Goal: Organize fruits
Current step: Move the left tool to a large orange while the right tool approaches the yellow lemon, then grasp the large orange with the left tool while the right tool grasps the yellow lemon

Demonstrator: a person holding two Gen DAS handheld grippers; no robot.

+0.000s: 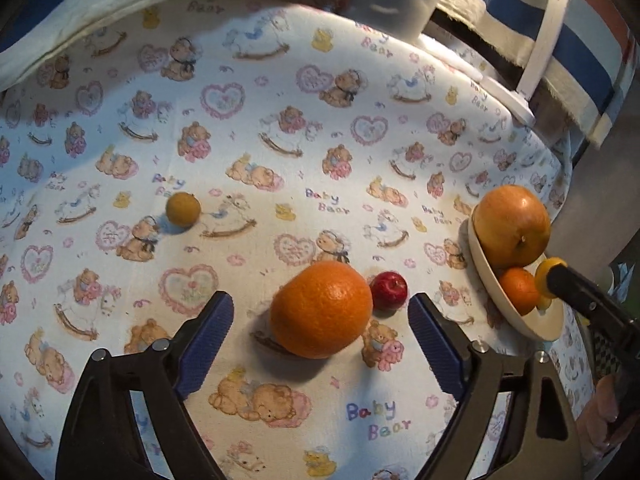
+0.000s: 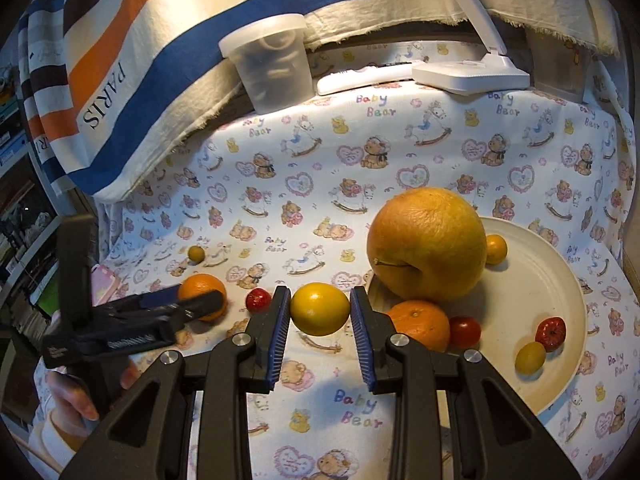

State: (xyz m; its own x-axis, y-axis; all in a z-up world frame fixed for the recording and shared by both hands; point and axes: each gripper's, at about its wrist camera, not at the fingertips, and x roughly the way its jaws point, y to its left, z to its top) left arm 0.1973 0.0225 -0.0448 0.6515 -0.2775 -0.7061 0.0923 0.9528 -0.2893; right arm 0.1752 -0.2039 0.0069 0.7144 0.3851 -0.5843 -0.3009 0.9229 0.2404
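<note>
Baby-bear cloth (image 1: 280, 128) covers the table, with a striped "PARIS" towel (image 2: 120, 60) draped along the back at 11 o'clock in the right wrist view. Beside the towel stand a cloudy tub (image 2: 272, 64) and a white lamp base (image 2: 472, 74) at 1 o'clock.

In the left wrist view the left gripper (image 1: 320, 332) is spread wide, its blue pads (image 1: 208, 340) to either side of an orange (image 1: 322, 308) that lies on the cloth. The pads do not touch it. A small red fruit (image 1: 389, 290) sits just beside the orange at 2 o'clock. A small dull-yellow fruit (image 1: 183, 208) lies well apart at 10 o'clock.

The right gripper (image 2: 320, 316) pinches a yellow fruit (image 2: 319, 309), perhaps a lemon, and both pads press its sides. It hangs over the cloth, just left of the plate (image 2: 552, 280).

On the plate, at 3 o'clock in the right view, rests a large yellow-orange fruit with a stem (image 2: 426, 242). A small orange (image 2: 422, 324) touches its near side, and a cherry tomato (image 2: 465, 331) lies beside that. A small yellow ball (image 2: 496, 249) sits behind the big fruit. Toward the plate's near right edge lie a red fruit (image 2: 551, 333) and a yellow-green one (image 2: 530, 357), touching.

A hand (image 2: 76, 396) grips the left tool at 8 o'clock.
</note>
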